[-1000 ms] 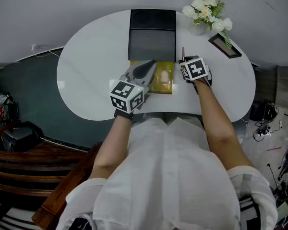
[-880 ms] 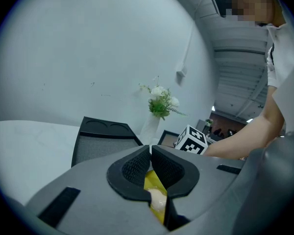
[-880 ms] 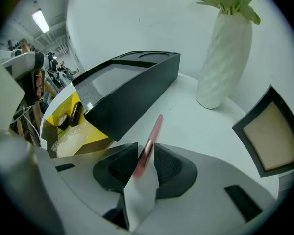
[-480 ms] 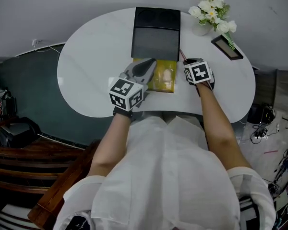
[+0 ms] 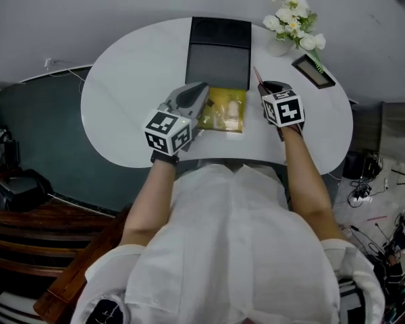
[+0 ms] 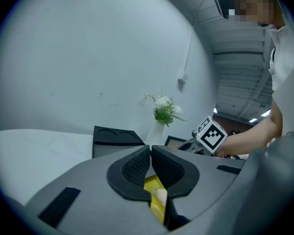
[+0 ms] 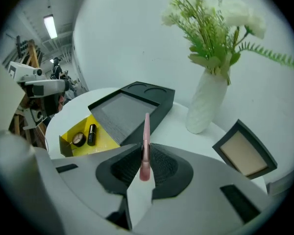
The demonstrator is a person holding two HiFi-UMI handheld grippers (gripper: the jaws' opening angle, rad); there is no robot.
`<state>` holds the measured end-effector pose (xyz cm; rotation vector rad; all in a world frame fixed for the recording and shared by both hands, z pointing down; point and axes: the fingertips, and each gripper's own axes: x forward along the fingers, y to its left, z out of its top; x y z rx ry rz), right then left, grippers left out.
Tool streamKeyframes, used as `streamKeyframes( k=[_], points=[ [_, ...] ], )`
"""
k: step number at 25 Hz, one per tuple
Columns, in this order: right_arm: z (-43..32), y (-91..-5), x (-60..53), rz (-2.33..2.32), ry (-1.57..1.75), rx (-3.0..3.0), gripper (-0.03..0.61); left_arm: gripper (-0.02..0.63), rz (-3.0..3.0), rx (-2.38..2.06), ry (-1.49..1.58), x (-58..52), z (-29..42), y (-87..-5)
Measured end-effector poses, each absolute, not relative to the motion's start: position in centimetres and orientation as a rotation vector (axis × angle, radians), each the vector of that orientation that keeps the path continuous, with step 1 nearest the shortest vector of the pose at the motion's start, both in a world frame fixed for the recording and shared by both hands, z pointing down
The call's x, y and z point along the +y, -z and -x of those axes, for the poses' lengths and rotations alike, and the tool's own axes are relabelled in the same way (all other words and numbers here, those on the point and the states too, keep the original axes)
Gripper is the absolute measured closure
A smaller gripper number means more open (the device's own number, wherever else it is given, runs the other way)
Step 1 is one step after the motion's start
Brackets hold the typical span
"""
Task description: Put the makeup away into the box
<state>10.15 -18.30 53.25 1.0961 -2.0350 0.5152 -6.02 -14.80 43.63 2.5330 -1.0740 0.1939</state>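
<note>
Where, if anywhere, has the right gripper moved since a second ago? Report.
Yes. The right gripper has drawn back from the black case towards the person; its jaws have just been closing on the pink stick.

Grippers' own bodies block much of the makeup

In the left gripper view, the left gripper's (image 6: 150,153) closed jaws cover nearly all of the open yellow cardboard box (image 6: 155,198), leaving one sliver between them. In the head view, the right gripper (image 5: 268,88) hides the slim pink stick's (image 5: 257,75) lower end, and the box's small items (image 5: 232,108) are too tiny to identify.
</note>
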Motion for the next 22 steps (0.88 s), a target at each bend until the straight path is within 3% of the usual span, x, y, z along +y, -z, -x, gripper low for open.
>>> streamKeyframes(
  k=[8, 22],
  points=[
    [-3.1, -50.4, -14.5, -0.860, -0.397, -2.183, 0.526, 0.589, -2.520, -1.124, -0.170, -13.6, 8.8, -42.8],
    [3.6, -57.5, -7.1, -0.384, -0.149, -2.014, 0.526, 0.589, -2.534, -1.160, -0.199, -11.6, 10.9, -42.3]
  ],
)
